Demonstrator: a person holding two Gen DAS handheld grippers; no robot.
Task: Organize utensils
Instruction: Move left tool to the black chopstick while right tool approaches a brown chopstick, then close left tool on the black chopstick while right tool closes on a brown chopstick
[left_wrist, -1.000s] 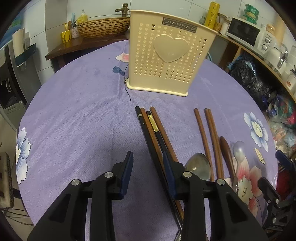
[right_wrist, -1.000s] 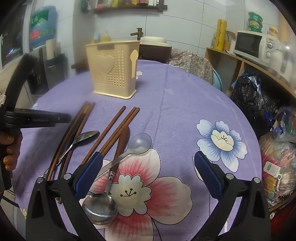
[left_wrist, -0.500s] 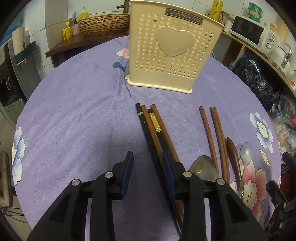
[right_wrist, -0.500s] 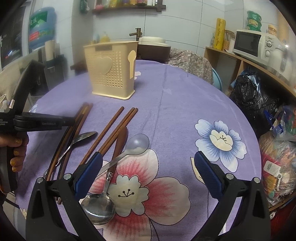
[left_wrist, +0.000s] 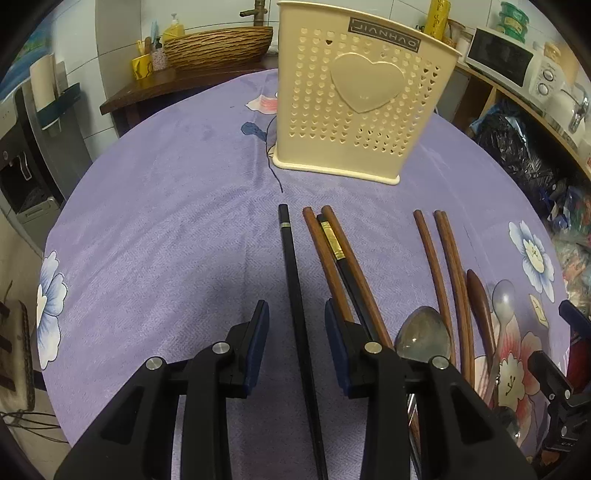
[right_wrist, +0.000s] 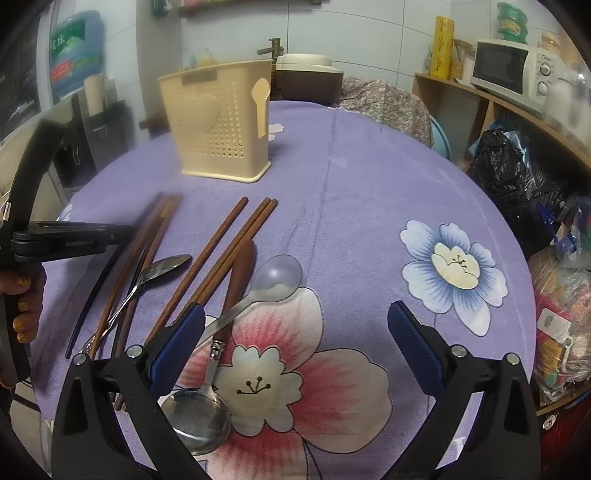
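Now the left gripper (left_wrist: 295, 325) straddles a single black chopstick (left_wrist: 291, 266) on the purple-clothed desk (left_wrist: 166, 229), its blue pads parted either side of the shaft with a clear gap on each side and nothing yet held. That chopstick lies apart from its neighbours: just to its right, two brown chopsticks (left_wrist: 325, 258) and a second black one with a gold band (left_wrist: 334, 247) lie bundled together, the right pad close against them. Further right rest three more brown chopsticks (left_wrist: 439, 266), a metal spoon (left_wrist: 424, 338), a wooden-handled utensil (left_wrist: 478, 295) and a pale spoon (left_wrist: 504, 299). The cream perforated utensil holder (left_wrist: 354, 103) stands upright beyond the chopstick tips, well apart from them, and no utensil can be seen standing in it.

The right gripper (right_wrist: 295, 339) hangs wide open and empty above the floral print, near the ladle (right_wrist: 199, 417) and the pale spoon's handle.

By appearances the sorting has barely begun, and the step in hand is the first pick: the lone black chopstick. The next move seems to call for closing the left pads squarely on the thin shaft without catching the brown stick alongside, then lifting it, tipping it upright and carrying it forward to the holder's open top. A slim, smooth stick held near one end may pivot in the grip, so a firm, centred pinch looks wise.
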